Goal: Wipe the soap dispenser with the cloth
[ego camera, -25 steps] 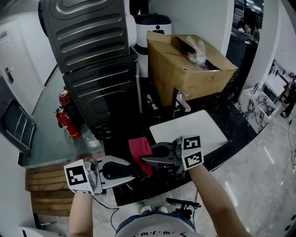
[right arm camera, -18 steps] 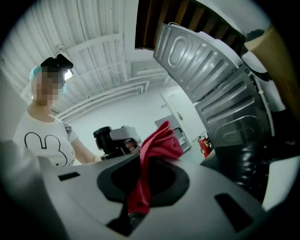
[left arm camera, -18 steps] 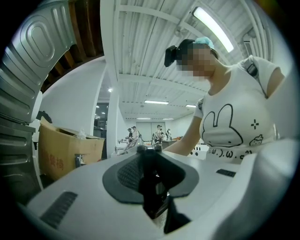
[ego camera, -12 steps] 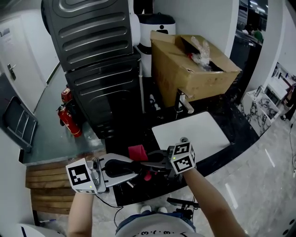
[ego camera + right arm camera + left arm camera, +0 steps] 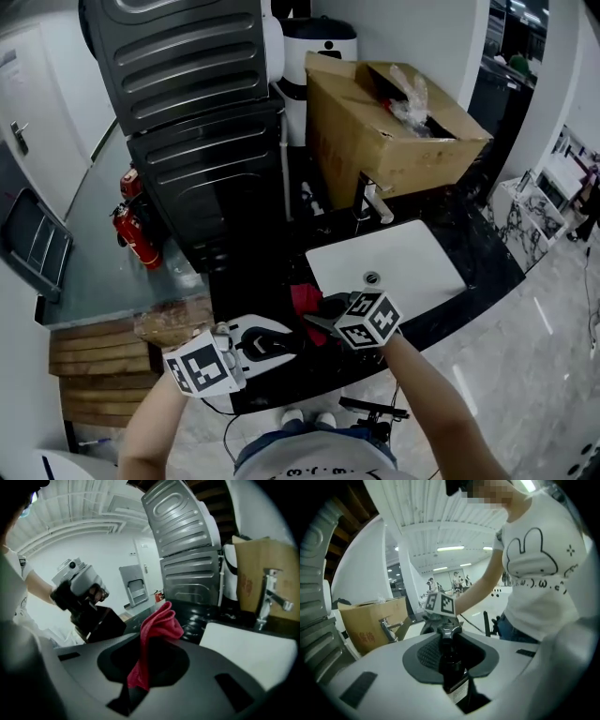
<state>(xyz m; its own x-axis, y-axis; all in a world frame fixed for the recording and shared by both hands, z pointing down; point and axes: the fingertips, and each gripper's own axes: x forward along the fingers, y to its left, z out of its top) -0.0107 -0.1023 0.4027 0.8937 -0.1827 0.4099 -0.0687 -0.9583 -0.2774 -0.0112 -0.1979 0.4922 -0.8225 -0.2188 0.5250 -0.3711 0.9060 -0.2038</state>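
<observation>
Lower centre of the head view, the left claw (image 5: 292, 343) pinches the dark soap dispenser (image 5: 452, 670), pump head up; the right claw (image 5: 317, 324), just beside it, is clamped on the red cloth (image 5: 157, 630), both over the black surface (image 5: 248, 281) near its front edge. To their right lies the white sink (image 5: 412, 272) with its faucet (image 5: 371, 202); a cardboard box (image 5: 384, 122) and ribbed grey appliance (image 5: 187, 84) close off the top of the frame. Red print on the box is unreadable

My head view is dim and cool, with soft glare on the glossy black counter (image 5: 473, 246) and brighter light far right. Both gripper views warp into dark edges. Strip lights (image 5: 451, 549) flare overhead on my left.
</observation>
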